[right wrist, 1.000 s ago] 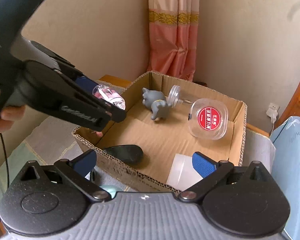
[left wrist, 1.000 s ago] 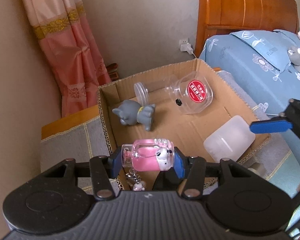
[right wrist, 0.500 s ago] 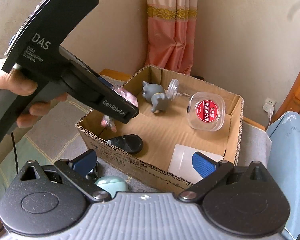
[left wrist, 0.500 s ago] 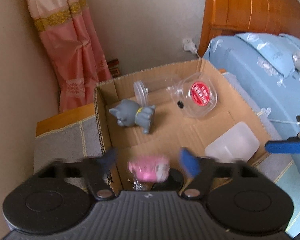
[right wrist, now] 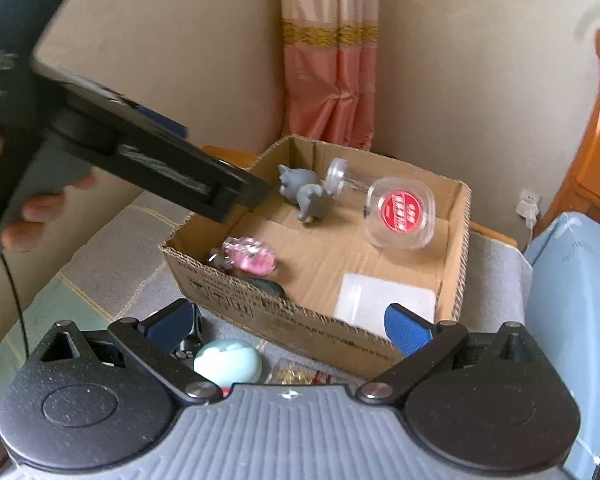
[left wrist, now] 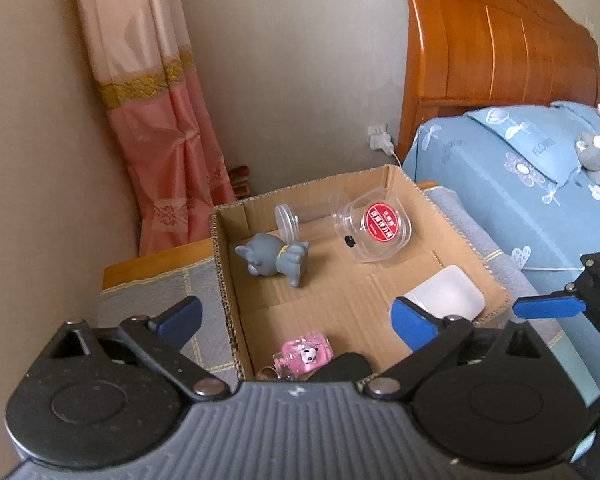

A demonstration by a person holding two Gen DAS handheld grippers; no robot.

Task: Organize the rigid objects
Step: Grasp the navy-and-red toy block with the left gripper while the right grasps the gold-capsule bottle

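Cardboard box [left wrist: 228, 280]: I am looking down into it from both grippers; it is sitting open-topped on a grey cloth [right wrist: 112, 264], ahead of and below my left gripper, and ahead of my right one.
Left gripper [left wrist: 296, 316]: I am holding it above the box's near corner with its jaws opening wide; nothing is sitting between the blue pads, and the pink bottle is lying below them, apart from both.
Right gripper [right wrist: 288, 320]: I am holding it just outside the box's near wall with its fingers spread wide and gripping nothing.
White container [left wrist: 448, 294]: lying in the box, just beyond my left gripper's right finger.
Clear jar [left wrist: 374, 230]: lying on its side at the far end of the box, its red label facing up towards me.
Grey cat figure [left wrist: 274, 258]: lying on its side in the far left part of the box, beside a clear lidded tube [left wrist: 288, 222].
Pink bottle [left wrist: 304, 354]: resting on the box floor at the near wall, touching a dark object [left wrist: 342, 366] beside it.
Pale green object [right wrist: 228, 362]: outside the box, on the cloth, between my right gripper's fingers and close to its body.
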